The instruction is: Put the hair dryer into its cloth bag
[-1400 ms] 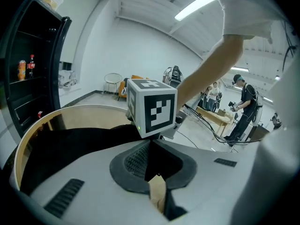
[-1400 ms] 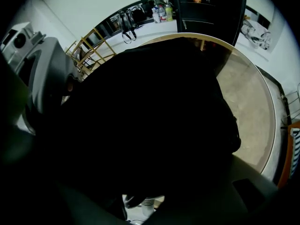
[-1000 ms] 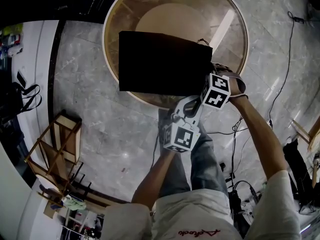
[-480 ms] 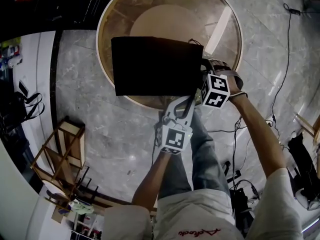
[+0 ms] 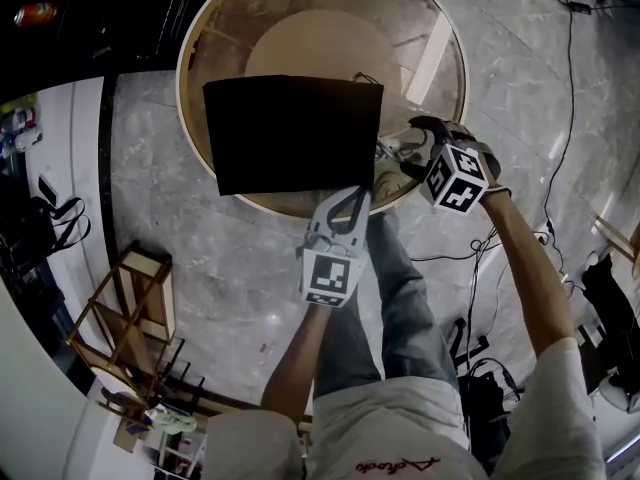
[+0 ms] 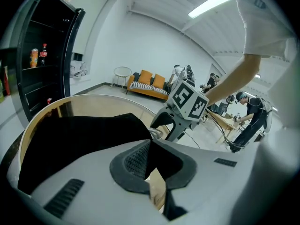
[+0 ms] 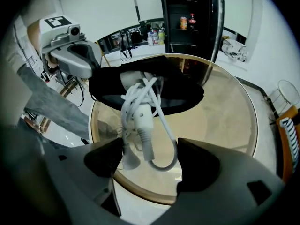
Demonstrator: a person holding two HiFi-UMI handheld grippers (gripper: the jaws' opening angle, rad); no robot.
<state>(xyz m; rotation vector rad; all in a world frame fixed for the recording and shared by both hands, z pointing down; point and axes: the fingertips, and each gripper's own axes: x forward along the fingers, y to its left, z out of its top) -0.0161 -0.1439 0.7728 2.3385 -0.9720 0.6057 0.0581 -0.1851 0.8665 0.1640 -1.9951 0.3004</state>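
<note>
office lounge: orange sofa [image 6: 149, 83], drinks fridge [image 7: 190, 22], marble floor [image 5: 250, 258]

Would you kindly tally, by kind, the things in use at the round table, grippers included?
cloth bag: 1
hair dryer: 1
grippers: 2 (left gripper shut on the cloth bag; right gripper open, its jaws have just been opening, with the hair dryer's cord loose between them)
Total: 4

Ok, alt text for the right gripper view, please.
A white hair dryer wound in its cord sticks out of a black cloth bag on a round wood-rimmed table. The right tool's jaws, just opened, stand wide around it without gripping; the left tool pinches the bag's edge.
</note>
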